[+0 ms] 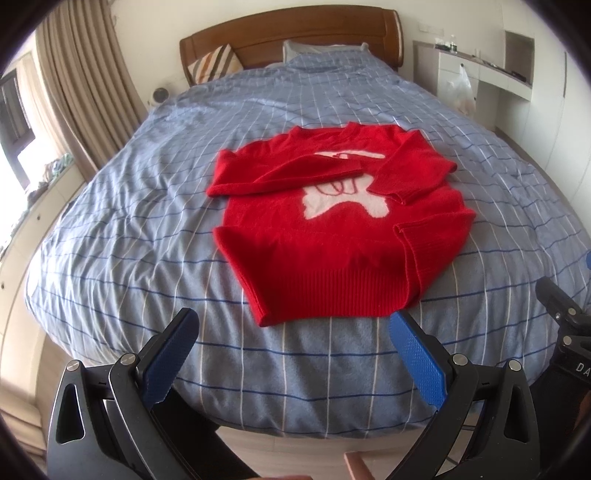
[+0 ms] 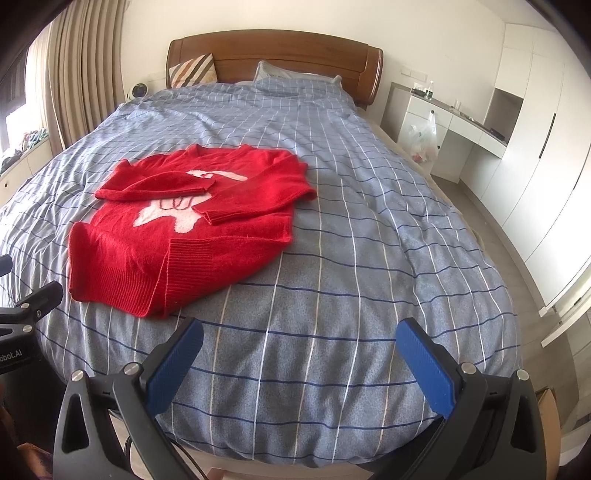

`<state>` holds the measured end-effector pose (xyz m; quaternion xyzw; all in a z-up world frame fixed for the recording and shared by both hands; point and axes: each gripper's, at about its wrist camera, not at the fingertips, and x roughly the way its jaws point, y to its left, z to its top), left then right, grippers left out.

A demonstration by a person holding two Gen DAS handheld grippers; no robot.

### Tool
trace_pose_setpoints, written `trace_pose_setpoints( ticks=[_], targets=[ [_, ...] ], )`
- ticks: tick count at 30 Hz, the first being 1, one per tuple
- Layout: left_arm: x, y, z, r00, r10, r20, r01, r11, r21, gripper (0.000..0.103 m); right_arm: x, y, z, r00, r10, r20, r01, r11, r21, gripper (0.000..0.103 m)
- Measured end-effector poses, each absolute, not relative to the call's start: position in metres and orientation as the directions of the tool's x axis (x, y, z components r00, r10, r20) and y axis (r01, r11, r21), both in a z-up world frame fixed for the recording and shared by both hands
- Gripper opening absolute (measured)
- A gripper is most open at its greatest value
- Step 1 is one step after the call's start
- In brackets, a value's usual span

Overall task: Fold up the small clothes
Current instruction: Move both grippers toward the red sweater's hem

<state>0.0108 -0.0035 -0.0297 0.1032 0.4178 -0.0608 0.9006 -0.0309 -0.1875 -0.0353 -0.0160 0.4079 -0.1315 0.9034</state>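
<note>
A small red sweater point(image 1: 332, 236) with a white figure on its front lies flat on the blue checked bedspread point(image 1: 147, 206). Both sleeves are folded in across its chest. Its ribbed hem faces me. My left gripper point(image 1: 295, 325) is open and empty, just short of the hem. In the right wrist view the sweater point(image 2: 177, 229) lies to the left. My right gripper point(image 2: 301, 334) is open and empty over the bare bedspread point(image 2: 369, 221), to the right of the sweater's hem corner. The right gripper's body shows at the left wrist view's right edge.
A wooden headboard point(image 1: 288, 33) with a striped cushion point(image 1: 214, 62) and a pillow stands at the far end. Beige curtains point(image 1: 85, 85) hang on the left. White cabinets and a desk point(image 2: 480, 129) with a plastic bag point(image 2: 424, 136) stand on the right. The bed's near edge lies below the grippers.
</note>
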Motion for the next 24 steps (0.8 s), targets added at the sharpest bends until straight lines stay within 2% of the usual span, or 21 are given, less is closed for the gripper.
trace_pose_setpoints(
  ticks=[24],
  targets=[
    [0.0118, -0.0009, -0.0351, 0.633, 0.003, -0.774, 0.187, 0.970, 0.157, 0.103, -0.0293, -0.1901, -0.0409, 0.596, -0.296, -0.747, 0.245, 0.952, -0.182, 0.103]
  ],
)
